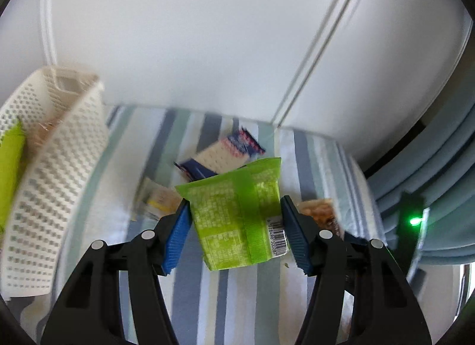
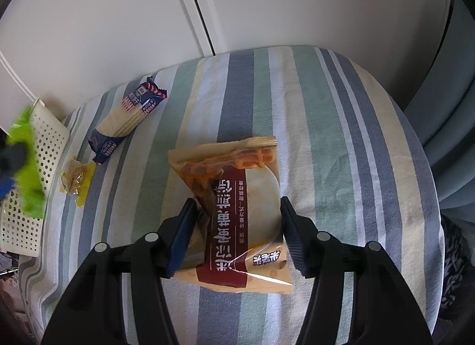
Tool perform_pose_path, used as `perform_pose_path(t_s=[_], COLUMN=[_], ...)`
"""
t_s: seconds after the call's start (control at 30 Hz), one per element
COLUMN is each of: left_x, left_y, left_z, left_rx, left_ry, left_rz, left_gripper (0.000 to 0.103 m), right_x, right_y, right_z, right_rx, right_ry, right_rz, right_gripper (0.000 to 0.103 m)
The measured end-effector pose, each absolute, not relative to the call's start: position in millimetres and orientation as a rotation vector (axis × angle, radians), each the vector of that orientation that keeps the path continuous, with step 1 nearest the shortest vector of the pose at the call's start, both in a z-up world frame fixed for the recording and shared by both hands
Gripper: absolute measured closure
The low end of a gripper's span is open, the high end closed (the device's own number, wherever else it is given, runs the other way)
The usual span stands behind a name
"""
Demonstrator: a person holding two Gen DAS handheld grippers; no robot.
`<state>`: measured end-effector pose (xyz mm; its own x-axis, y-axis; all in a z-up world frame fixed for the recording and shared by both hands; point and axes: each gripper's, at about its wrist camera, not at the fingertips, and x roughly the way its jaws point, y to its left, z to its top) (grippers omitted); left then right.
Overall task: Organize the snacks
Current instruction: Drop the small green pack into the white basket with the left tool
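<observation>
A green snack packet (image 1: 231,214) with a barcode hangs above the striped cloth, and my left gripper (image 1: 234,205) is shut on its two sides. The right wrist view shows that green packet (image 2: 28,149) as a blur beside the white perforated basket (image 2: 35,190). My right gripper (image 2: 237,205) is shut on a tan and maroon waffle packet (image 2: 237,196), whose left side is creased against the pad. I cannot tell whether this packet touches the cloth. A blue cracker packet (image 2: 130,119) and a small yellow packet (image 2: 77,178) lie between it and the basket.
The basket (image 1: 50,196) stands at the table's left edge with another green packet (image 1: 10,166) inside. White cabinet doors (image 1: 207,33) rise behind the striped tablecloth (image 2: 341,137). A blue curtain (image 1: 439,181) hangs at the right.
</observation>
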<state>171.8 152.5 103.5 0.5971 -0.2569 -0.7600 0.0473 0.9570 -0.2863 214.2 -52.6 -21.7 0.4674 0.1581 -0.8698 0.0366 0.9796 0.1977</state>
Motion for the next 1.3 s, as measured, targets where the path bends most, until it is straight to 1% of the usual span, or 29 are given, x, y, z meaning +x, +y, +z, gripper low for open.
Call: perform_pose_path(t_s=[0.2,0.33,0.5,0.7,0.73,0.77,0.8,0.83,1.03,1.23,1.3], left_x=[157.9,145.7,132.3,124.1,122.1,122.4,120.3,117.0,103.8,89.1,82.8], left_y=[195.2,241.0,288.2,331.8,335.5,338.2,342.7,346.3,337.4,302.9,288.7], left_z=[135.1,153.1,161.3,154.5,151.8,148.7,146.8,145.5,135.1,130.4,132.3], left_rx=[-0.272,-0.296,-0.287,-0.308,-0.311,-0.314,-0.319,-0.325,-0.315,-0.253,-0.220], left_ry=[0.833,0.777,0.739,0.743,0.746,0.749,0.751,0.731,0.697,0.650,0.619], left_rz=[-0.117,-0.040,0.068,0.182,0.205,0.218,0.236,0.266,0.294,0.281,0.280], left_gripper=[0.042,0.042,0.042,0.042,0.038,0.031,0.010,0.003,0.003,0.003,0.003], right_x=[215.7,215.6,216.1,216.1,215.8,215.8,215.6,215.7,215.1,215.0,214.2], right_y=[-47.8,-46.7,-45.7,-45.6,-44.8,-45.0,-44.7,-45.1,-44.1,-43.4,-45.8], right_z=[-25.1,-25.4,-24.9,-25.5,-25.4,-25.5,-25.9,-26.1,-26.7,-26.7,-25.8], right_rx=[0.182,0.177,0.170,0.163,0.164,0.165,0.166,0.166,0.166,0.159,0.173], right_ry=[1.084,1.086,1.107,1.107,1.107,1.107,1.107,1.107,1.108,1.109,1.104], right_rz=[0.072,0.071,0.065,0.062,0.062,0.062,0.062,0.062,0.064,0.066,0.070], right_gripper=[0.046,0.046,0.046,0.046,0.046,0.045,0.045,0.045,0.044,0.042,0.047])
